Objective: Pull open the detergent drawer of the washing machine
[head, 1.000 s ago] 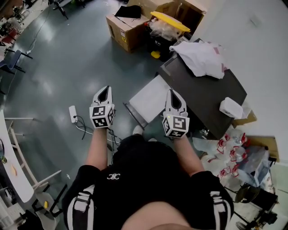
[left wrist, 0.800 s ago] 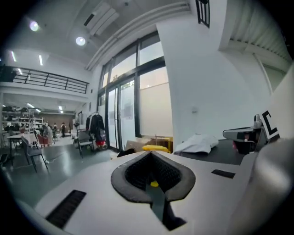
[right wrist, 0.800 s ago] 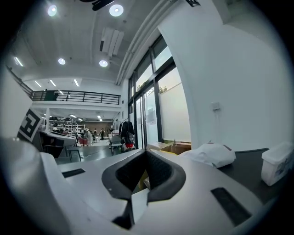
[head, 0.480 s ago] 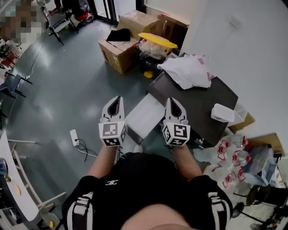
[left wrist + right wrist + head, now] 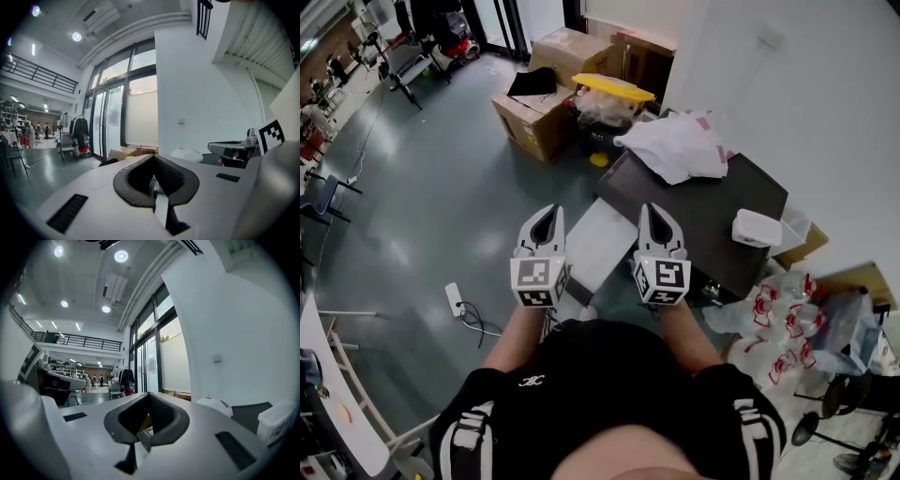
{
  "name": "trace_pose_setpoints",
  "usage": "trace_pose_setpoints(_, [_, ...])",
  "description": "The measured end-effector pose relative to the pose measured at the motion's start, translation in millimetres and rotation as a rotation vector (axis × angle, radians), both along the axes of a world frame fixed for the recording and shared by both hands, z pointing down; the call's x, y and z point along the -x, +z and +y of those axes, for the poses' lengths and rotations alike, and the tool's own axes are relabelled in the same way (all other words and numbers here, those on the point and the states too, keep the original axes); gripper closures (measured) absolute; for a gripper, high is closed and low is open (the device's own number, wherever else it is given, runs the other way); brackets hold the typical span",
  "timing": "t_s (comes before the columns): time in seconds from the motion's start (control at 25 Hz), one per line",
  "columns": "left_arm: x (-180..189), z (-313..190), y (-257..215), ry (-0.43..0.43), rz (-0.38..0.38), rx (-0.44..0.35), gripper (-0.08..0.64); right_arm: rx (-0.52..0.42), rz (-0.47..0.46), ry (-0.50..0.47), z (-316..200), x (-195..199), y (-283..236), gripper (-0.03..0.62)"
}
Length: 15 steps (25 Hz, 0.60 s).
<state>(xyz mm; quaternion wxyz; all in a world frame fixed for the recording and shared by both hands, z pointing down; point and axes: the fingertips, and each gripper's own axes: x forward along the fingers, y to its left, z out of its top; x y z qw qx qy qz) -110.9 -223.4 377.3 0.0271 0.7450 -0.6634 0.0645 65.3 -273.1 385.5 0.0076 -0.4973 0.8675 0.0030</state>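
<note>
- Closest to me: left hand-held gripper (image 5: 549,210) and right hand-held gripper (image 5: 652,208), side by side at chest height and pointing roughly level. Both are pinched closed with nothing in them. My read is that's just a carry pose, since there's nothing in reach to grab.
- Just past the tips, lower down, a white panel (image 5: 602,242) sticks out from the washing machine (image 5: 712,220). I can't tell if it's a door or something else.
- The detergent drawer should be on the machine's front face, which the dark top hides from this steep angle, so I can't pick it out.
- On top: a white cloth (image 5: 675,145) and a white tub (image 5: 757,228), parked there as if on a shelf.
- Further back, cardboard boxes (image 5: 534,117) sit on the floor (image 5: 422,206).
</note>
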Motion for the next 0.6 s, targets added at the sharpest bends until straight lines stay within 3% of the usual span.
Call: trace_pose_setpoints(0.6, [-18,2,-5,0.027,-0.009,-0.024,0.558,0.006,0.029,-0.017,2,-5,6,0.591])
